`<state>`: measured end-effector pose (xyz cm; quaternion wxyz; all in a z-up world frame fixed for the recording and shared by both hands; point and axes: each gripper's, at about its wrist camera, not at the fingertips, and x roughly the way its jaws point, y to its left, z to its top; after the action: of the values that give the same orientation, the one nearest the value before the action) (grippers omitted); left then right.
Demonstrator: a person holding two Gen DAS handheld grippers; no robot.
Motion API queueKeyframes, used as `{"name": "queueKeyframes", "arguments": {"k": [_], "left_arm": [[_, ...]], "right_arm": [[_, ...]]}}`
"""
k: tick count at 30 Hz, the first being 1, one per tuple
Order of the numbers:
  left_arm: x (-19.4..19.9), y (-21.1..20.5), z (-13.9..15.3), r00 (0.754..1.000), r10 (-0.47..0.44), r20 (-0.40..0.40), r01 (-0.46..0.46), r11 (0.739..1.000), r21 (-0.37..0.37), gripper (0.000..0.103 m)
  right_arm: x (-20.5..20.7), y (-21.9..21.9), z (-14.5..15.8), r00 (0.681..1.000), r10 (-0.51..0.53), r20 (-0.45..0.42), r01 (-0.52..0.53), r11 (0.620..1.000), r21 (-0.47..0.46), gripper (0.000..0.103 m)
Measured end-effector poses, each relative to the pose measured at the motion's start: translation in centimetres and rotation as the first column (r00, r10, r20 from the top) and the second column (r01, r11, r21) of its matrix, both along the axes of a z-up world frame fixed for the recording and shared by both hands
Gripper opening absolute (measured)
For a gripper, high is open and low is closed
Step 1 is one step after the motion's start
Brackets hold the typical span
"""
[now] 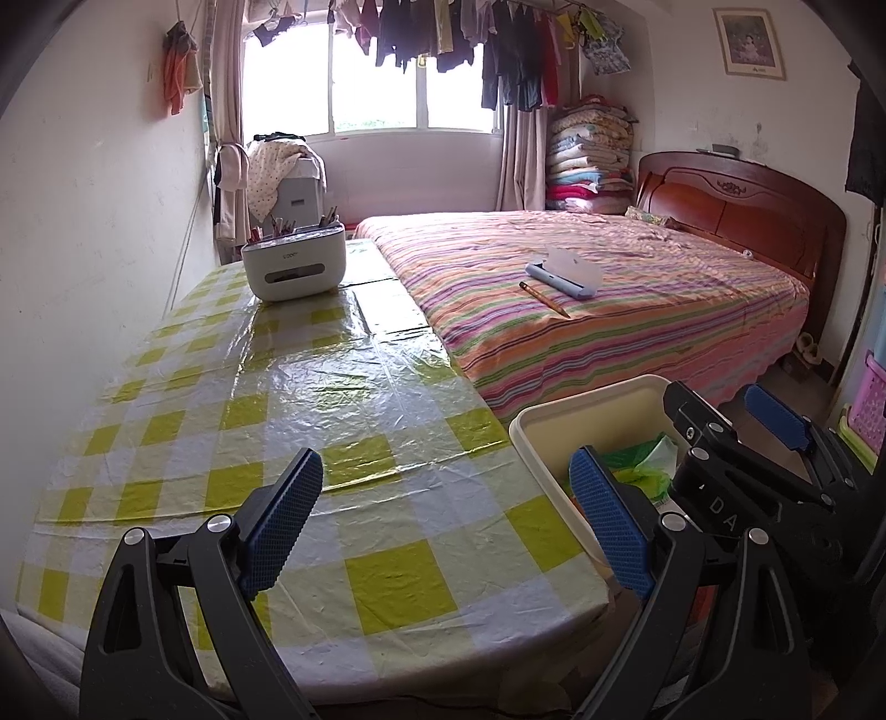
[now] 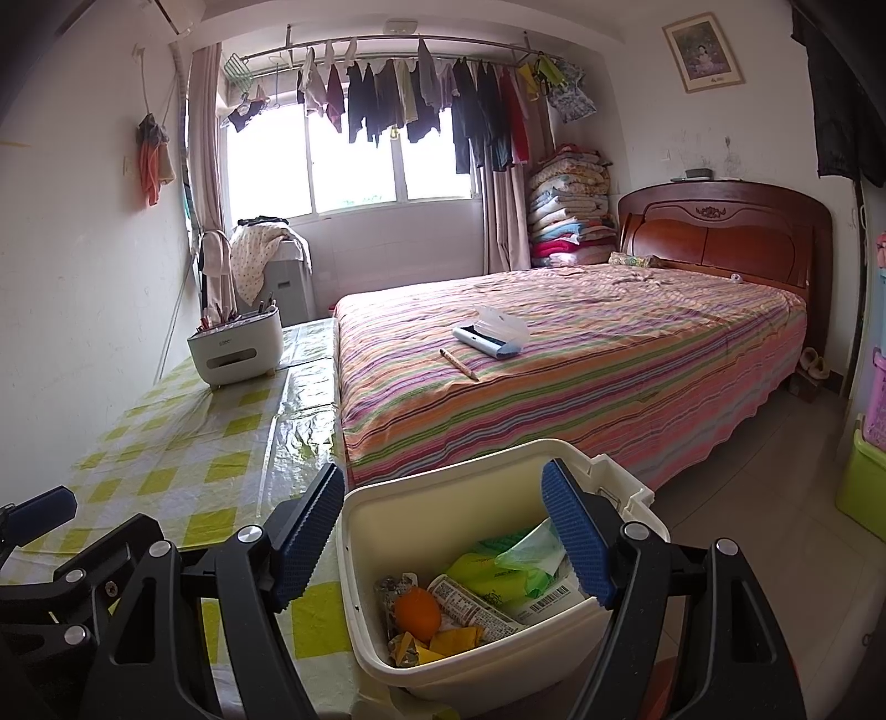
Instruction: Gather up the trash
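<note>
- Trash bin (image 2: 443, 626), cream, just beside the checked table (image 1: 310, 387): holds an orange, wrappers, green bags. Collection looks largely done; no litter visible on the table.
- Right gripper (image 2: 443, 548): jaws apart, empty, poised over the bin.
- Left gripper (image 1: 448, 520): jaws apart, empty, above the table, bin to its right.

1. Daylight floods through a wide window (image 2: 354, 160) under a rail of hanging clothes (image 2: 421, 99).
2. A bed (image 2: 581, 365) with a striped cover and wooden headboard (image 2: 731, 232) adjoins the checkered surface (image 1: 288, 421).
3. White walls carry 1 framed picture (image 2: 702, 52).
</note>
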<state>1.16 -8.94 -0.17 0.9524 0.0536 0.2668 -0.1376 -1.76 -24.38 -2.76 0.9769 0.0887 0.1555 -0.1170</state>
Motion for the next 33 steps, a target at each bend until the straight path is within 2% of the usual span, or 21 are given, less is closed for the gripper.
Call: {"name": "queueKeyframes", "arguments": {"k": [9, 16, 24, 33], "left_arm": [[0.3, 0.5, 0.1, 1.0, 0.019, -0.003, -0.019, 1.0, 0.004, 0.09], [0.3, 0.1, 0.0, 1.0, -0.001, -0.01, 0.001, 1.0, 0.027, 0.09], [-0.2, -0.5, -0.2, 0.998, -0.06, -0.011, 0.06, 0.998, 0.019, 0.091], [-0.4, -0.7, -0.4, 0.998, -0.055, -0.007, 0.055, 0.998, 0.026, 0.091]], "right_arm": [[0.0, 0.0, -0.1, 1.0, 0.001, -0.003, -0.001, 1.0, 0.0, 0.072], [0.0, 0.0, -0.1, 1.0, 0.001, -0.005, -0.001, 1.0, 0.0, 0.072], [0.0, -0.3, -0.3, 1.0, -0.002, -0.008, 0.002, 1.0, 0.003, 0.072], [-0.3, -0.7, -0.2, 1.0, -0.005, -0.009, 0.005, 1.0, 0.002, 0.072]]}}
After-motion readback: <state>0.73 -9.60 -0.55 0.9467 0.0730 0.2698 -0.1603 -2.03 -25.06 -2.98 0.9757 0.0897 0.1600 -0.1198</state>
